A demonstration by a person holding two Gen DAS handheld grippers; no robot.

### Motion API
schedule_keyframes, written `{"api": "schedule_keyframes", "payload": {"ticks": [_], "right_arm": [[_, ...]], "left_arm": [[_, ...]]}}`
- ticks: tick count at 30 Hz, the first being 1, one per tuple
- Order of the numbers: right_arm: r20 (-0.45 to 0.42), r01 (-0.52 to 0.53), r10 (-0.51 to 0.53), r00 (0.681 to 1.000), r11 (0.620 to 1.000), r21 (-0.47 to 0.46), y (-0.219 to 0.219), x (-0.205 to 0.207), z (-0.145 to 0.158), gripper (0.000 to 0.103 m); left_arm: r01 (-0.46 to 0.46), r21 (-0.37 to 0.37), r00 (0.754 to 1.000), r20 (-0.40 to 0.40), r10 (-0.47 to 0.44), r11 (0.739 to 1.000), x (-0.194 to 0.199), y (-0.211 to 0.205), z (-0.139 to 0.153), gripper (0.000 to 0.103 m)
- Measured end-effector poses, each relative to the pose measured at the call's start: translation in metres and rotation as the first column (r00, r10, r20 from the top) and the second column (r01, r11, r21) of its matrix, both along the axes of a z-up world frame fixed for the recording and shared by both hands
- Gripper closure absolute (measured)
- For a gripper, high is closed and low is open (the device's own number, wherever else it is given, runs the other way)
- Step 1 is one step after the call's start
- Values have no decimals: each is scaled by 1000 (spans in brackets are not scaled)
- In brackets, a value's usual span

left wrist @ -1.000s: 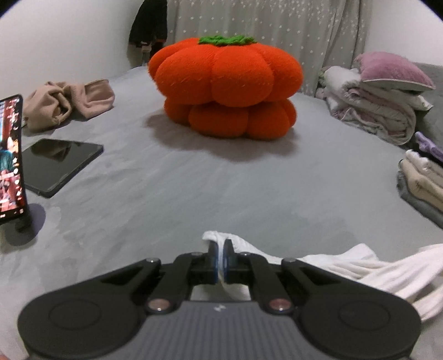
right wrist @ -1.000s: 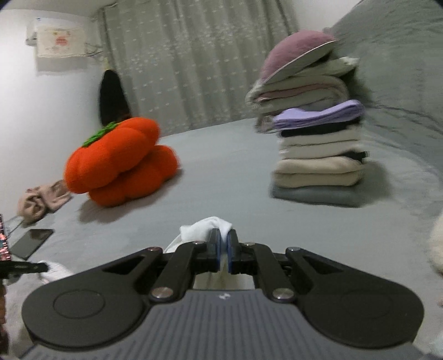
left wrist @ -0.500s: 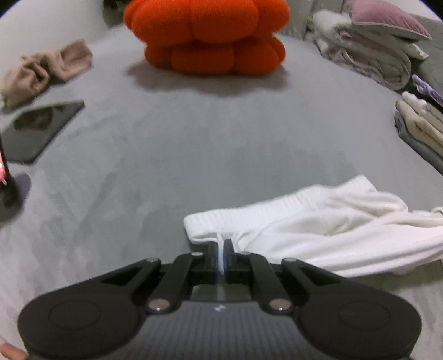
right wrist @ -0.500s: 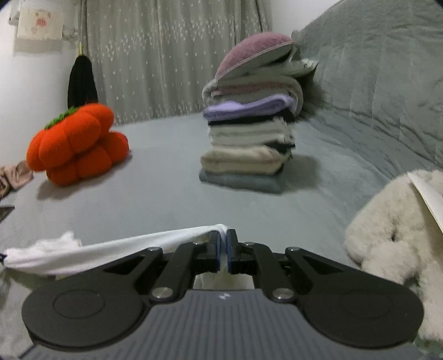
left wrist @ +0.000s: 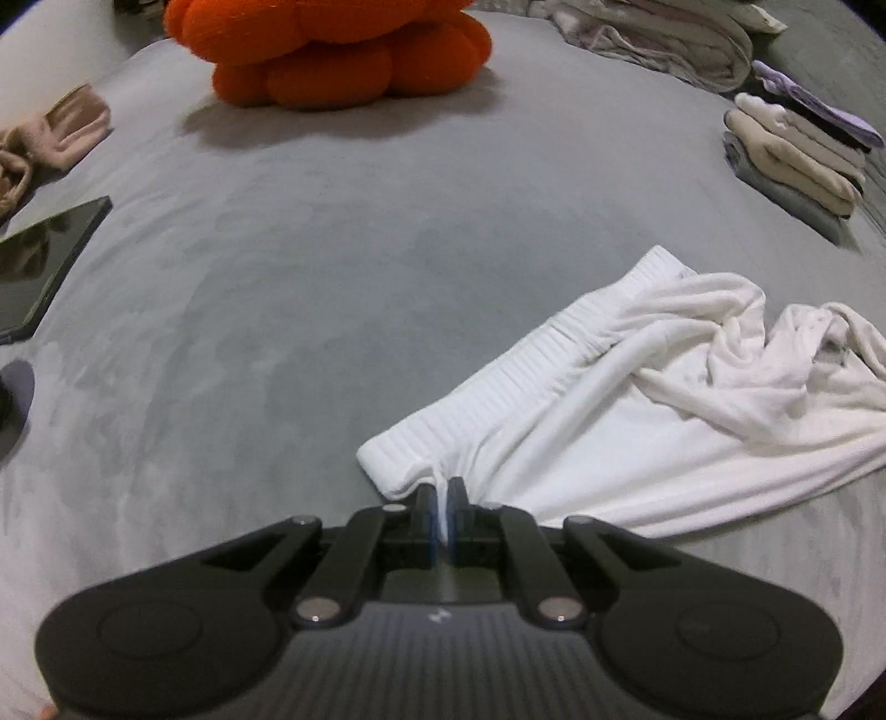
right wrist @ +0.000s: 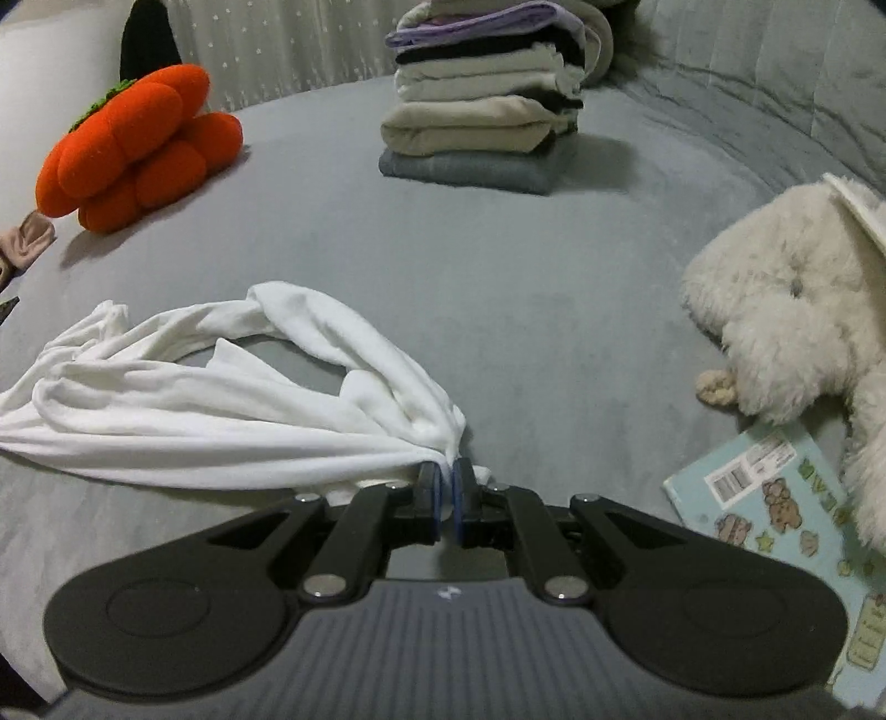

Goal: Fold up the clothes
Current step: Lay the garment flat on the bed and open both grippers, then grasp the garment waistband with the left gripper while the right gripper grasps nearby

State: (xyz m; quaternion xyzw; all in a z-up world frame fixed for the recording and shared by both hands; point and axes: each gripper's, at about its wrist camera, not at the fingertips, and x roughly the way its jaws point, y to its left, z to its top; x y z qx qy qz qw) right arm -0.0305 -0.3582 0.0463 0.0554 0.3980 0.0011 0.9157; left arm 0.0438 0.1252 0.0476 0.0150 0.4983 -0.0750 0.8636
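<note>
In the left wrist view, the left gripper [left wrist: 441, 501] is clamped on a corner of the white garment [left wrist: 637, 399], probably to spread it flat on the grey bed [left wrist: 332, 266]; the cloth runs from the fingers to the right of the frame.

In the right wrist view, the right gripper [right wrist: 446, 490] pinches the bunched opposite end, and the garment trails to the left of the frame.

Orange pumpkin-shaped plush cushion [left wrist: 343, 50] is cut off by top edge. Black glossy flat tablet [left wrist: 39, 260] is clipped at left edge. Pale blue illustrated booklet [right wrist: 786, 531] is partly covered by fluffy cream plush toy [right wrist: 792, 310].
</note>
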Motion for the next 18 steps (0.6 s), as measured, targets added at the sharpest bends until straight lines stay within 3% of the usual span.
{"api": "schedule_keyframes", "payload": {"ticks": [4,6,8,9,12,18], "right_arm": [[18,-13,13,1000,1000,22,0,-1,7,89],[32,-16,16,999,1000,25,0,-1,11,83],[56,-11,10,998,1000,19,0,-2,16,54],[71,-9,8,997,1000,15,1,-3,20,51],[98,-13,11,995,1000,14,4,-1,28,51],[134,-30,27,991,999,24,17,6,42,51]], "left_arm": [[30,-36,999,-12,-30,999,2,6,3,89],[42,-44,999,-14,-42,998,3,7,5,70],[43,-30,999,-2,-43,999,4,5,7,59],[40,-14,999,5,-39,999,5,5,8,53],[27,27,999,26,-28,999,7,4,11,47],[-29,-38,1000,11,29,999,13,11,13,47]]}}
